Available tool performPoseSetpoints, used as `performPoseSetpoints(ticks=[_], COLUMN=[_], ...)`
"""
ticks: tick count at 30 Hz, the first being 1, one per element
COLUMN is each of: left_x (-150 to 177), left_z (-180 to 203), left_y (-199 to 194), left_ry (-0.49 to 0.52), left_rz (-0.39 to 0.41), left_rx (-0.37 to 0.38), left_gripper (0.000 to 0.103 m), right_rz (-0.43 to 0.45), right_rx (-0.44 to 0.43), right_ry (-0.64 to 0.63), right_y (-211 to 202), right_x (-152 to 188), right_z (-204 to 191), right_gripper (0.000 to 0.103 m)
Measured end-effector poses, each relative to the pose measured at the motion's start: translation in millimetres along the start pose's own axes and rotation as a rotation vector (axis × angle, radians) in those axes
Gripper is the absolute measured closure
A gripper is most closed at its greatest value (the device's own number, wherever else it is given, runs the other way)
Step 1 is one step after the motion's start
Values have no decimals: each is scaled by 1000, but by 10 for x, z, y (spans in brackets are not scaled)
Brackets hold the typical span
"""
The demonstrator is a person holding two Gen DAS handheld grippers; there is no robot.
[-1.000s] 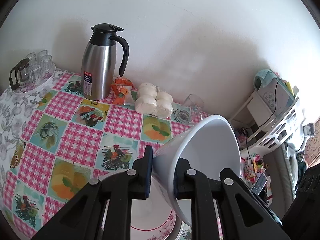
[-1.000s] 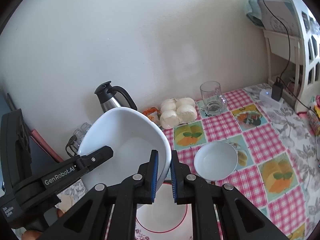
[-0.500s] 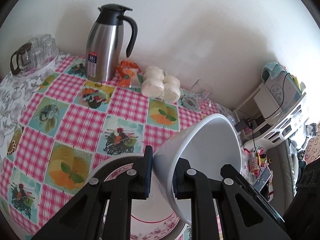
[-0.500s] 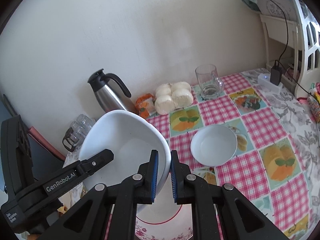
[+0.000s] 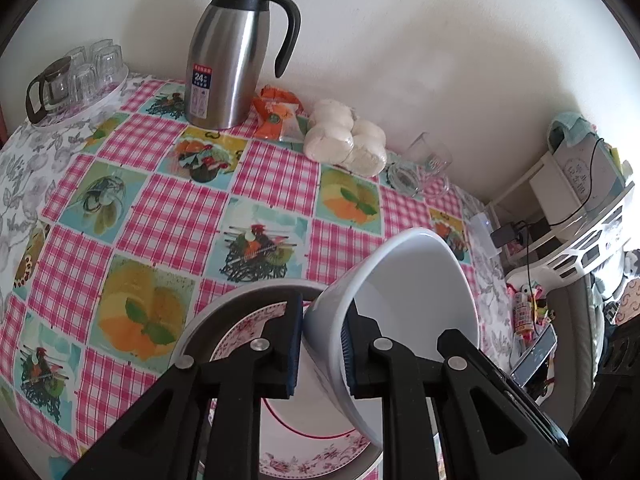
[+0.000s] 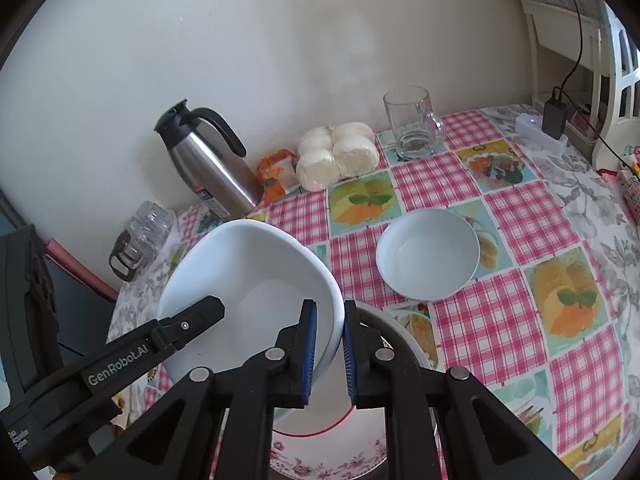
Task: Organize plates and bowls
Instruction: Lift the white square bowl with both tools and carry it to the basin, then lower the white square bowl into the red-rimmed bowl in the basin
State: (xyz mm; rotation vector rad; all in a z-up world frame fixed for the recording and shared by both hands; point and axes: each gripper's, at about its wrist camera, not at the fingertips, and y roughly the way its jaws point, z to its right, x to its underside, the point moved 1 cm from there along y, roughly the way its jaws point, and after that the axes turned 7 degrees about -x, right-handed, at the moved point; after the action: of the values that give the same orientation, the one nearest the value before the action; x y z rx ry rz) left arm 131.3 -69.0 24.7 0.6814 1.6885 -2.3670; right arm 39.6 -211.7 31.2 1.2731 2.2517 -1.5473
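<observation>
I hold a large white bowl (image 5: 412, 280) tilted in the air with both grippers, just above a floral plate with a red ring (image 5: 248, 320). That plate lies in a grey-rimmed dish (image 5: 212, 308). My left gripper (image 5: 322, 312) is shut on the bowl's near rim. In the right wrist view my right gripper (image 6: 329, 308) straddles the opposite rim of the large bowl (image 6: 256, 272); its jaws are opening slightly, with the rim still between the pads. A small white bowl (image 6: 428, 254) sits upright on the checked tablecloth (image 6: 520, 340), right of the plate (image 6: 320, 456).
Along the wall stand a steel thermos jug (image 5: 228, 48), orange packets (image 5: 276, 114), wrapped white buns (image 5: 344, 144) and a glass mug (image 6: 412, 124). A tray of glasses (image 5: 76, 80) sits far left. A power strip (image 6: 540, 132) and white shelf (image 5: 580, 208) are at the right edge.
Both grippers have sunk with the large bowl toward the floral plate and pitched downward, so more of the table shows. The right pads stand slightly wider on the rim.
</observation>
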Motion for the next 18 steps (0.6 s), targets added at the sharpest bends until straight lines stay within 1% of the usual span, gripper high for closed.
performPoseSetpoints(ticks=[18], left_x=[172], left_z=[-60], left_y=[146], left_ry=[11], left_rz=[-53], left_rx=[-55], left_gripper=[86], right_rz=[-72], right_rx=[37], right_ry=[-4], right_y=[147], right_x=[155], right_z=[31], right_gripper=[87])
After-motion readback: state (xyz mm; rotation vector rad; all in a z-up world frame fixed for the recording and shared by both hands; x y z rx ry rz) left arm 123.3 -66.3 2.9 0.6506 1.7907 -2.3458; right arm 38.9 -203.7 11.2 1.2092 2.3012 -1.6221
